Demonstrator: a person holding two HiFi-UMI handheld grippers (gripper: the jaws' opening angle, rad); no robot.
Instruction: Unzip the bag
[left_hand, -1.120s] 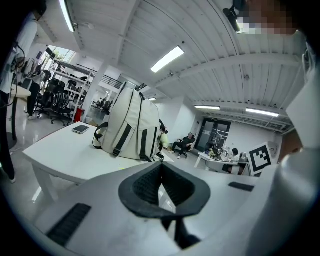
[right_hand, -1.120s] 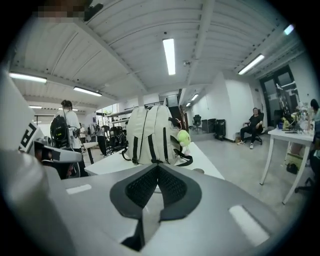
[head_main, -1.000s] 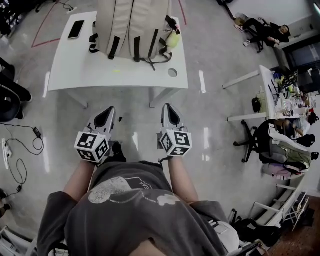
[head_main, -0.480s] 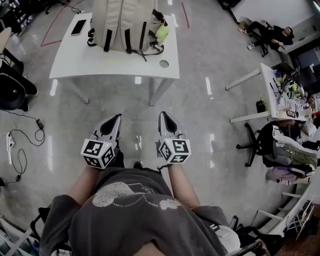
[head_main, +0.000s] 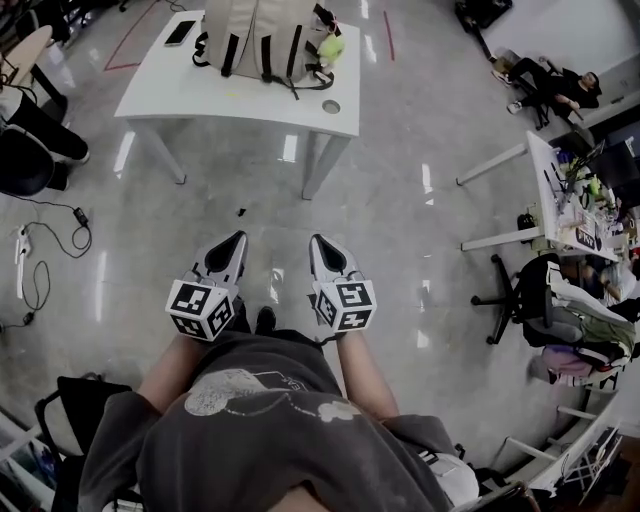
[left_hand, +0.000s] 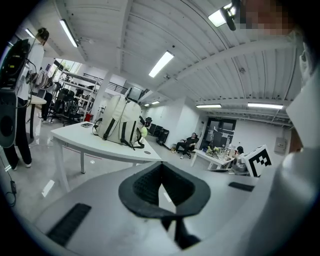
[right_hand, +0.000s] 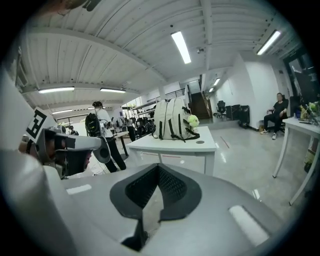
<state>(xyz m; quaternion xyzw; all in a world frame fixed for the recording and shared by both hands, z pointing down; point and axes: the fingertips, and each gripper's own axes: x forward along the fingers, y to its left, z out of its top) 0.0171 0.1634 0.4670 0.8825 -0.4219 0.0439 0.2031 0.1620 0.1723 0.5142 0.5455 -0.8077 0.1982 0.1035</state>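
Head view: the left tool (head_main: 233, 248) and right tool (head_main: 320, 246) are held side by side above the floor, well apart from the white desk (head_main: 190, 95). The beige bag (head_main: 262, 35) stands upright on that desk. Left gripper view: jaws clenched, nothing between them, bag on the desk ahead. Right gripper view: jaws clenched and empty, bag on the desk ahead.
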